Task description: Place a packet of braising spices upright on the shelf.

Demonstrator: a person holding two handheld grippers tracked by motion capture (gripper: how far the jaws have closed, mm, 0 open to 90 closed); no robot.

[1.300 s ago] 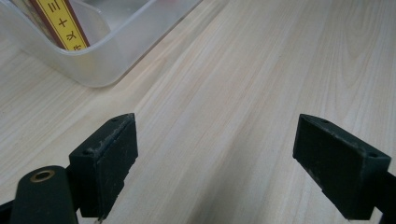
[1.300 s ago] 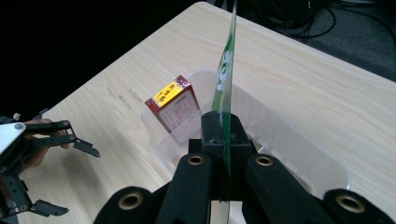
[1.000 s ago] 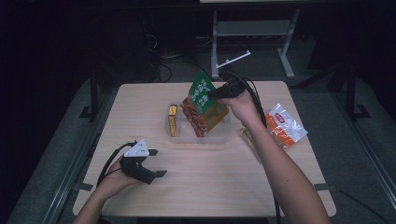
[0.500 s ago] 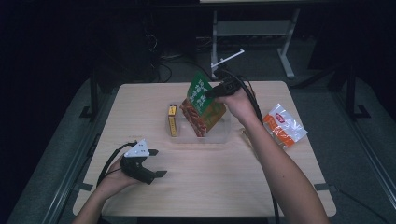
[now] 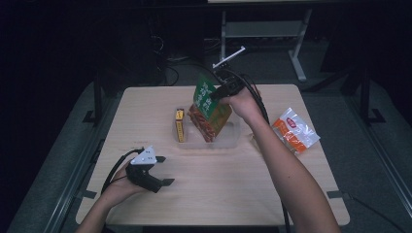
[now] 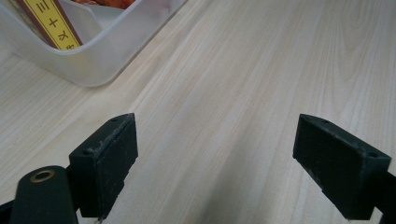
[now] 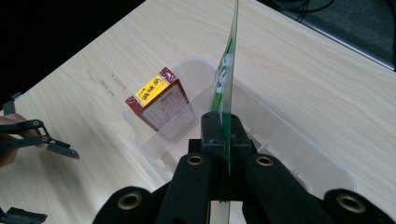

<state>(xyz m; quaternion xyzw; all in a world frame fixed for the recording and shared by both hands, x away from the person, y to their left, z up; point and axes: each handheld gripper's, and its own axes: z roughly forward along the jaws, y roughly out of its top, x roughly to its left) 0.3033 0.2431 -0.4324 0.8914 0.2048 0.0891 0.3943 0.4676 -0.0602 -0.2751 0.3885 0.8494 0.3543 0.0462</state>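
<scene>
R hand-held gripper (image 5: 217, 95) is over the clear plastic bin (image 5: 228, 141) mid-counter, jaws pressed tight on the top edge of a green snack packet (image 5: 210, 104); in the right gripper view the packet (image 7: 227, 70) runs edge-on straight up from between the jaws, so it's pinched by its thin seal, prob. because that flat rim is the only part narrow enough to clamp w/o crushing contents. Packet hangs tilted, lower end w/ the red-orange print dipping into the bin, upper end raised toward the far side; can't tell if the bottom touches the bin floor. Looks like it's being placed in or pulled out, can't say which from this alone. Red/yellow box (image 7: 159, 102) stands on edge in the bin's narrower compartment, behind a divider, just beside the packet's compartment, so upright storage seems to be the scheme. L hand-held gripper (image 5: 163, 171) is near the counter's (image 5: 218, 194) near-left corner, well apart from the bin, jaws spread wide w/ nothing between (left gripper view: bare wood between the pads (image 6: 108, 163)), parked low, idle, prob. kept out of R arm's way. Orange/white packet (image 5: 295, 129) lies flat on the counter to the right of the bin, apart from it, untouched, likely another item to sort.
</scene>
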